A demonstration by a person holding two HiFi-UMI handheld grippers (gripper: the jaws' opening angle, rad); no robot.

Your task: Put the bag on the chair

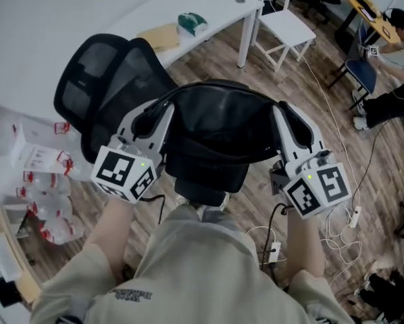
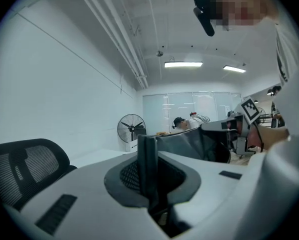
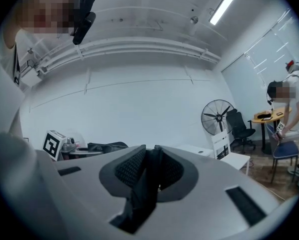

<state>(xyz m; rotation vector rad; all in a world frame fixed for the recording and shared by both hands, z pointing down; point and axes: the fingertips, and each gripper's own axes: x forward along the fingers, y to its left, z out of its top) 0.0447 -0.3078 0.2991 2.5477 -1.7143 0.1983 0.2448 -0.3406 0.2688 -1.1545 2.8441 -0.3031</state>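
Head view is showing the black bag (image 1: 215,133) hanging in the air between both tools, stretched open in front of the person and just beside the backrest of the black mesh chair (image 1: 104,79). The left tool (image 1: 153,117) is pinching one side of the bag with its jaws nearly together. The right tool (image 1: 288,120) is gripping the opposite side, with dark fabric bunching between its pads (image 3: 132,166).
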